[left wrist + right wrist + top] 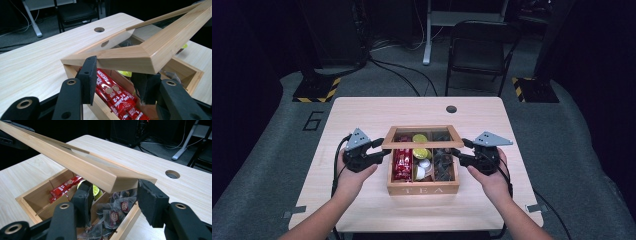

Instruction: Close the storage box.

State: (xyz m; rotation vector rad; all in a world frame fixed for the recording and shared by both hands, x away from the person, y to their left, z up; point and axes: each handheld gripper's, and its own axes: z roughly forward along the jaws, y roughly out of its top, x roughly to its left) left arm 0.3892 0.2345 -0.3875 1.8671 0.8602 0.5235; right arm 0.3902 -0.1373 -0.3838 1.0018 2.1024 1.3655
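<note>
Wooden tea box [422, 189] sits mid-table [362, 112], its glass-framed lid [422, 144] half raised over it. Left gripper [381, 150] pinches the lid's left front corner; right gripper [458, 154] straddles the right corner, grip unclear. Inside: red coffee sticks [402, 164] left, pods [420, 153] middle, tea bags [444, 164] right.

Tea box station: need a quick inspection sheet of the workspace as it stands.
Surface: light wooden table, round hole at far edge.
Job's things: tea box open; lid raised at both ends, tilted over it. Red sachets, pods, tea bags in compartments.
Clutter: nothing seen.
Grippers: left tool and right tool each straddle a lid corner.
Cables: one trails from each tool; more on the floor behind.
Surroundings: dark room, chair, grey floor.
</note>
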